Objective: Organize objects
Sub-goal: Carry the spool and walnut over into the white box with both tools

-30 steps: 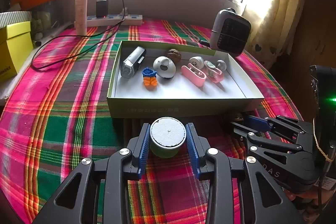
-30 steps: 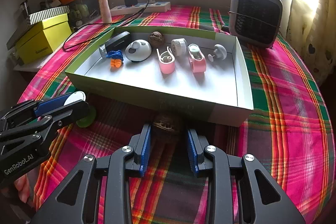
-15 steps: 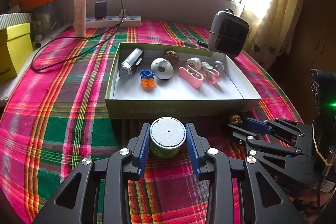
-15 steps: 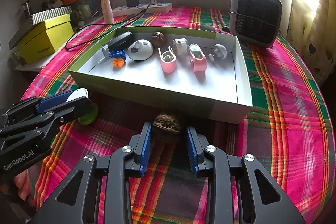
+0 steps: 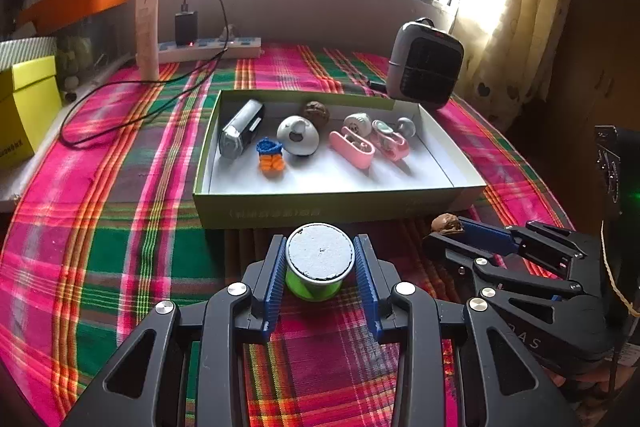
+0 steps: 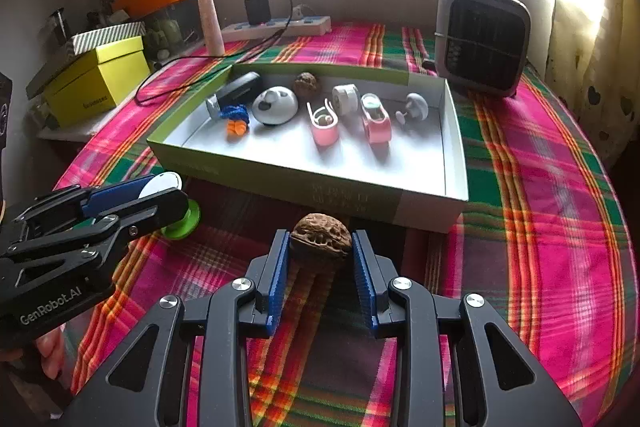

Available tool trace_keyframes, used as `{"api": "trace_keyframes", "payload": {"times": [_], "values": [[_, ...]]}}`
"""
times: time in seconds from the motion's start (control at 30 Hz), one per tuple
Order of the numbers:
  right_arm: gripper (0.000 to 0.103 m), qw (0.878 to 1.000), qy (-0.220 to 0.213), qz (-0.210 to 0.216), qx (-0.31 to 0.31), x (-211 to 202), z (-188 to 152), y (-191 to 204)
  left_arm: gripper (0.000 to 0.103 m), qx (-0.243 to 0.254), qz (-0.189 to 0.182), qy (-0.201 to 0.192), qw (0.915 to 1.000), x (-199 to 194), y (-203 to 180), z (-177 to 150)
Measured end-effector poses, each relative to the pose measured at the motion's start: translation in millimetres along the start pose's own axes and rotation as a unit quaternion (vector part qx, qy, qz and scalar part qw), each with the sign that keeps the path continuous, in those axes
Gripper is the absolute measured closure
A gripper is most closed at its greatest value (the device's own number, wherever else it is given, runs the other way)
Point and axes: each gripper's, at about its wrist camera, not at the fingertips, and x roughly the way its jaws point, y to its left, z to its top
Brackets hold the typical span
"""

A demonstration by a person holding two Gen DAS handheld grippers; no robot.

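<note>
Plaid tablecloth (image 5: 120,227); upright green spool (image 5: 320,267); sideways walnut (image 6: 320,237).

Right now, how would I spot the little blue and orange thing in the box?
Find the shallow green box in the middle of the plaid tablecloth. Inside, near its left end, between the silver flashlight and the white dome, lies the knitted toy. It is the only yarn item, blue above orange.

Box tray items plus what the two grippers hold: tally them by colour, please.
Brown walnuts: 2
Pink clips: 2
White/grey pieces: 3
Black-silver device: 1
Blue-orange toy: 1
Green spool: 1
Total: 10
</note>
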Motion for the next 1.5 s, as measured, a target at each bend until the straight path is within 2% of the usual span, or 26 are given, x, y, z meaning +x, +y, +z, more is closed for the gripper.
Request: {"api": "trace_keyframes", "payload": {"times": [0.97, 1.5], "values": [[0.071, 0.999, -0.037, 0.006, 0.000, -19.2, 29.8, -9.5, 0.071, 0.013, -0.004, -0.027, 0.9995, -10.6, -7.4, 34.0], [0.071, 0.999, -0.039, 0.000, 0.010, -3.4, 51.9, -23.8, 0.071, 0.020, -0.003, -0.023, 0.9995, 11.5, -5.2, 60.9]]}}
